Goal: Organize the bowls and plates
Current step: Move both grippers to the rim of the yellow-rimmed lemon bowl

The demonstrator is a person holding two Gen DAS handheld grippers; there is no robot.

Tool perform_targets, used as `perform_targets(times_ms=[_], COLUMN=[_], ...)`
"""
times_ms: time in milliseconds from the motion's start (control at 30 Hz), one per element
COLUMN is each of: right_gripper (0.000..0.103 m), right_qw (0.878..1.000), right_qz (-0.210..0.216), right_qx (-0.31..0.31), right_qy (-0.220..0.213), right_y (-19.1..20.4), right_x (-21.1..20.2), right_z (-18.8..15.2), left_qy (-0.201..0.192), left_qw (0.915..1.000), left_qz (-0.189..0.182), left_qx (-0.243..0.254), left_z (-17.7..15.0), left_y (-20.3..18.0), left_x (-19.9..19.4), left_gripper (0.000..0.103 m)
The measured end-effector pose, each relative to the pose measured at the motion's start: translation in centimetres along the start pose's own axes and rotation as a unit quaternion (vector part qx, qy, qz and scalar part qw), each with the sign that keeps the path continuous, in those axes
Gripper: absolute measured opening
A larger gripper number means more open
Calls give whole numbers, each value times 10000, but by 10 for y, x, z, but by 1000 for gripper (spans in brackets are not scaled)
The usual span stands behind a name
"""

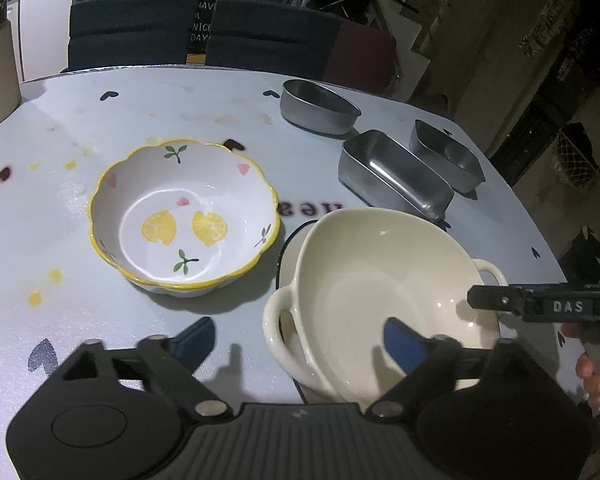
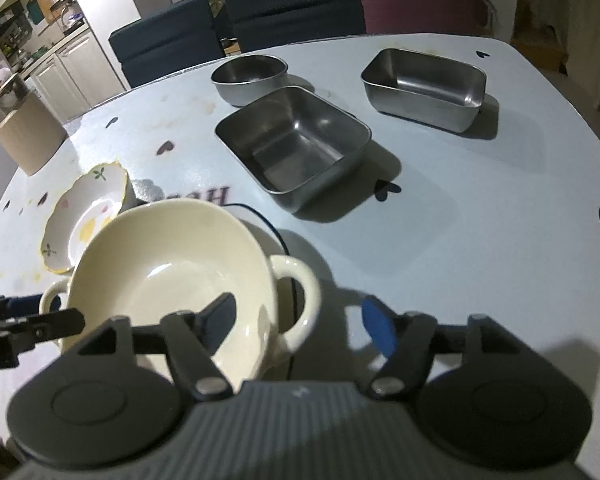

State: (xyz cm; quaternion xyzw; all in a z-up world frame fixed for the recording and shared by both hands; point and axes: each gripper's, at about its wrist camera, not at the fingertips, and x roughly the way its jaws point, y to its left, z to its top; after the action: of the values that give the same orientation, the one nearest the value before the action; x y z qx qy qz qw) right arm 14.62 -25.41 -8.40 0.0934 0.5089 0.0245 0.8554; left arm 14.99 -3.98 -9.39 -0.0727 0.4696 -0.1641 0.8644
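A pale tabletop (image 2: 480, 208) printed with small dark hearts carries a lemon-patterned bowl (image 1: 184, 216) toward its left side. A black-rimmed plate (image 1: 290, 248) under a cream two-handled bowl (image 1: 380, 300) sits at the near edge. Three steel containers, one round (image 2: 250, 76) and two rectangular (image 2: 292, 140) (image 2: 424, 88), stand toward the far right corner.

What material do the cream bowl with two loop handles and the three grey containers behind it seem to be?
The cream two-handled bowl looks like glazed ceramic: thick rim, glossy highlights. The two rectangular grey containers and the round grey container look like brushed stainless steel: thin walls, dull reflections. None of this is certain from looks alone.
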Motion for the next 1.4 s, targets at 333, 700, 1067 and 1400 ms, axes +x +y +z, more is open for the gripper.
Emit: perform_targets(times_ms=[333, 700, 1067, 1400], right_gripper=[103, 103, 103, 103], right_qw=[9996, 9978, 9951, 9970], right_qz=[-124, 47, 524, 512], right_qx=[-219, -238, -184, 15], right_qy=[-107, -612, -814, -576], right_y=[7, 38, 87, 122], right_x=[-10, -33, -9, 34], right_z=[-5, 20, 68, 94], left_qy=[-59, -462, -828, -552], left_qw=[9999, 9979, 9930, 9929], left_qz=[51, -8, 375, 500], left_qx=[-90, -450, -750, -932], left_z=[4, 26, 57, 85], left_y=[5, 26, 74, 111], left_x=[-8, -42, -60, -36], left_gripper=[103, 103, 103, 86])
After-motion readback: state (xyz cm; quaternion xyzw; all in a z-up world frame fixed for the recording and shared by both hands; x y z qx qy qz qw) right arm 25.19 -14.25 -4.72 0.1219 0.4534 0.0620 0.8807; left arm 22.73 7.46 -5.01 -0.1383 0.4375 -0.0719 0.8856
